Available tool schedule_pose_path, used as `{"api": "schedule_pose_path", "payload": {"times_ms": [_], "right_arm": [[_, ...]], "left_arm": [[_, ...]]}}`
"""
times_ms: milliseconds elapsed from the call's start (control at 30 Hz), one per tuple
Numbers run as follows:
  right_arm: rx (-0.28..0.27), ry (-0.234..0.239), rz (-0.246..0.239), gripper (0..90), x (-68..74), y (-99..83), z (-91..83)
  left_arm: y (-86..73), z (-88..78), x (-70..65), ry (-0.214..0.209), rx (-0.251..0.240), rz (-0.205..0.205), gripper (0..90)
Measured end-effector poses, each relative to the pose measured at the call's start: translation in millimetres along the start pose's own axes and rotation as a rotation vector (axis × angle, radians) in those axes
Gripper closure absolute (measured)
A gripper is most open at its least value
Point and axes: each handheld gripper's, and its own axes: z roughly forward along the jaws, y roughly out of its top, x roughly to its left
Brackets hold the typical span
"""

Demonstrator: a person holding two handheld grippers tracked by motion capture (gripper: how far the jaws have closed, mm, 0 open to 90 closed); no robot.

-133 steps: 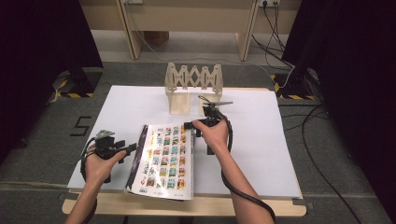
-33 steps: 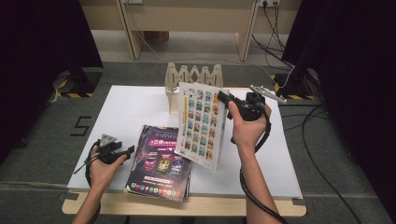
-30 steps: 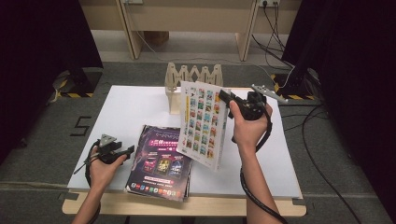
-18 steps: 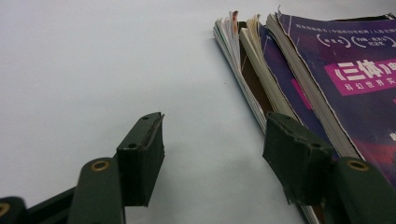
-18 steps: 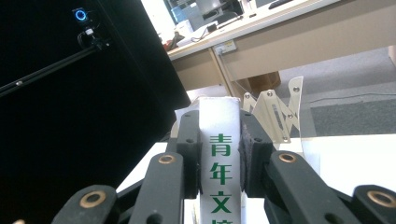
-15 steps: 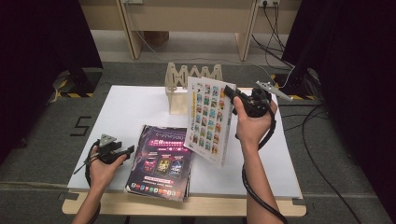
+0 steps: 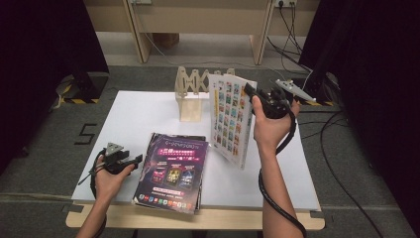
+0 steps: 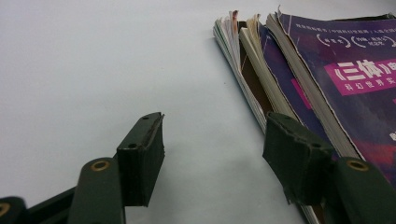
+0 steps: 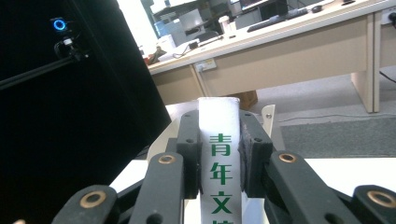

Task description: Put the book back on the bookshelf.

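Above the table, right claw [image 7: 250,90] clamps the magazine [image 7: 229,119] upright; left claw [image 8: 212,154] gapes.

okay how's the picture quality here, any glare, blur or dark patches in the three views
High view: slightly soft, even light on the white table, black curtains either side swallow detail. Left gripper view: fingers blurred up close, the magazine stack sharper. Right gripper view: bright washed-out office behind, dark left half, magazine spine readable between the fingers.
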Motion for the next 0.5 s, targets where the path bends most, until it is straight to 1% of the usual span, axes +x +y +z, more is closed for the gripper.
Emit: {"api": "schedule_pose_path", "payload": {"times_ms": [67, 133, 167, 267, 333, 467, 500], "right_arm": [[-0.006, -0.009, 0.012, 74.4, -2.4, 1.8, -0.2], [-0.021, -0.019, 0.006, 74.4, -4.9, 3.9, -1.1], [-0.024, -0.017, 0.012, 74.4, -5.2, 4.8, -1.2], [-0.024, -0.021, 0.006, 74.5, -4.9, 7.1, 0.4], [-0.020, -0.026, 0.002, 74.5, -4.3, 8.2, 3.6], [-0.014, -0.028, 0.011, 74.5, -2.2, 8.4, 9.2], [-0.016, -0.028, 0.001, 74.4, -2.7, 8.5, 11.0]], "left_arm": [[0.1, -0.2, -0.2, 0.002, 0.002, 0.002, 37.4], [0.1, 0.1, -0.6, 0.003, 0.005, 0.005, 37.4], [0.2, 0.1, -0.7, 0.003, 0.007, 0.008, 37.4], [0.2, 0.3, -0.9, 0.002, 0.007, 0.011, 37.5], [0.1, -0.1, -0.7, 0.003, 0.004, 0.006, 37.5], [0.1, 0.0, -0.5, 0.002, 0.004, 0.004, 37.4], [0.1, 0.2, -0.5, 0.000, 0.005, 0.004, 37.4]]}}
